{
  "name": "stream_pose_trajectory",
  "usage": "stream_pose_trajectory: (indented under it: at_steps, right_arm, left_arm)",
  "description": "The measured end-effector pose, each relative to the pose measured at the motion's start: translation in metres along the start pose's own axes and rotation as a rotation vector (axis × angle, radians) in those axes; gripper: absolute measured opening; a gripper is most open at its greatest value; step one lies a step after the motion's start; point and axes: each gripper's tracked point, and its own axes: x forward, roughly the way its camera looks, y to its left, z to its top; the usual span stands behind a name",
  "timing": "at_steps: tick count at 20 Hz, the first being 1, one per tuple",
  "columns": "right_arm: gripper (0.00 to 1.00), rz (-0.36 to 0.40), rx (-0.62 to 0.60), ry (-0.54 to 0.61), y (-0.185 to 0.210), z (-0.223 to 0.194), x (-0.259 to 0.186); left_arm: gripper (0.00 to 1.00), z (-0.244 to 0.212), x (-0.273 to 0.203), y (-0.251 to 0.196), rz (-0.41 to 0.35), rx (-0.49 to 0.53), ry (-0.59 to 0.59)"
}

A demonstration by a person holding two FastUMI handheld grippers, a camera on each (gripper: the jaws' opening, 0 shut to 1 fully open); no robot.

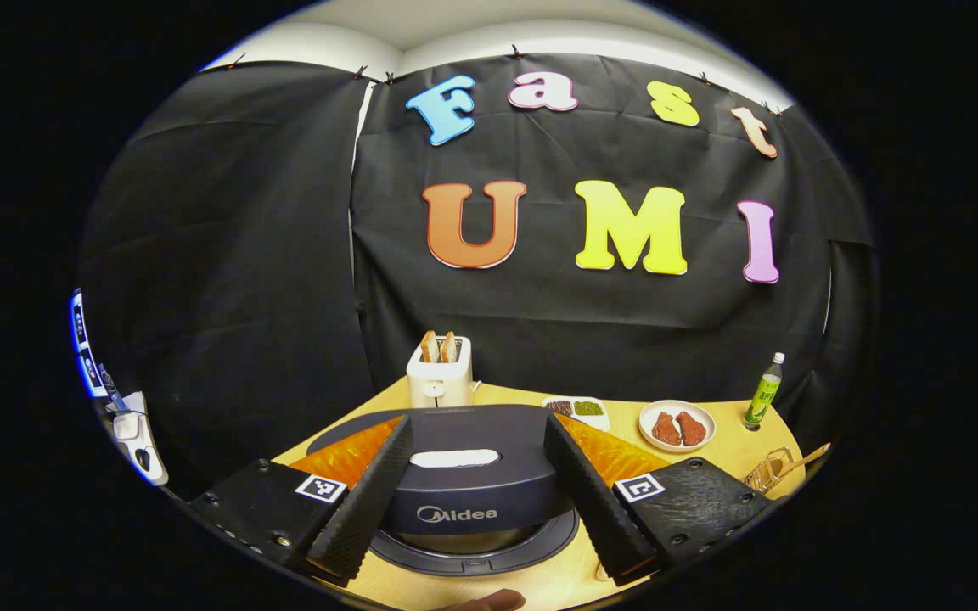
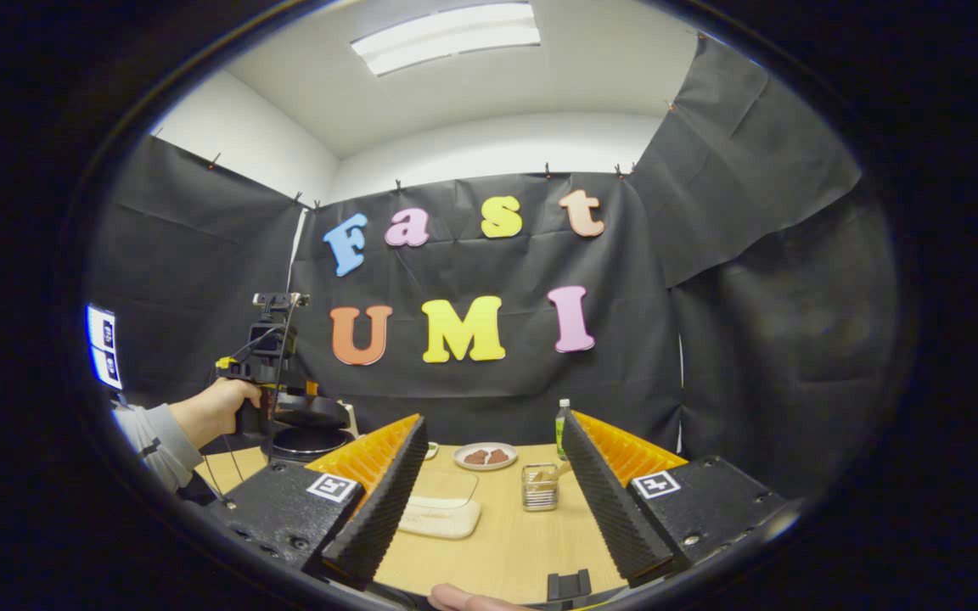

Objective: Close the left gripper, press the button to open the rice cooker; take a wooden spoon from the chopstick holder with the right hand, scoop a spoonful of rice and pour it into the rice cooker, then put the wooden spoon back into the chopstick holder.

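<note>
Rice cooker (image 1: pixel 472 484) lid up, dead ahead between left gripper (image 1: pixel 476 556) fingers, spread wide. Right gripper (image 2: pixel 489 543) spread, empty; chopstick holder (image 2: pixel 540 486) with wooden spoon (image 2: pixel 559 469) just ahead. Scooping, pouring, return remain.

Taking the rice cooker (image 1: pixel 472 492) as landmark: its raised lid stands between the spread fingers of the left claw (image 1: pixel 476 556), blocking any straight pass forward. Behind it the toaster (image 1: pixel 440 373) stands close against the booth wall. To the cooker's right, the desk (image 1: pixel 727 458) carries a small dish (image 1: pixel 576 409), a plate (image 1: pixel 677 426) and a bottle (image 1: pixel 764 392), with bare lanes between them. Further right, the chopstick holder (image 2: pixel 540 487) and a flat container (image 2: pixel 442 509) leave open desk (image 2: pixel 506 543) ahead of the right claw (image 2: pixel 502 543).
</note>
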Motion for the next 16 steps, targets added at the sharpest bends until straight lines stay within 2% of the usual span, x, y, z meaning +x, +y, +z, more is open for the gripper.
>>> stream_pose_trajectory:
  at_steps: [4,9,13,16]
  right_arm:
    - [1.0,-0.017,0.018,0.014,-0.004,-0.005,0.005]
    - [1.0,-0.003,0.051,0.027,0.002,-0.009,0.006]
    - [1.0,0.013,0.065,0.032,0.011,-0.009,0.004]
    - [1.0,0.02,0.064,0.031,0.014,-0.009,0.005]
  left_arm:
    - [0.99,-0.027,0.0,0.0,-0.01,-0.01,0.03]
    - [0.99,-0.059,0.002,-0.001,-0.021,0.026,0.065]
    - [0.99,-0.082,0.009,-0.004,-0.05,0.035,0.142]
    - [0.99,-0.079,0.009,-0.005,-0.058,0.063,0.118]
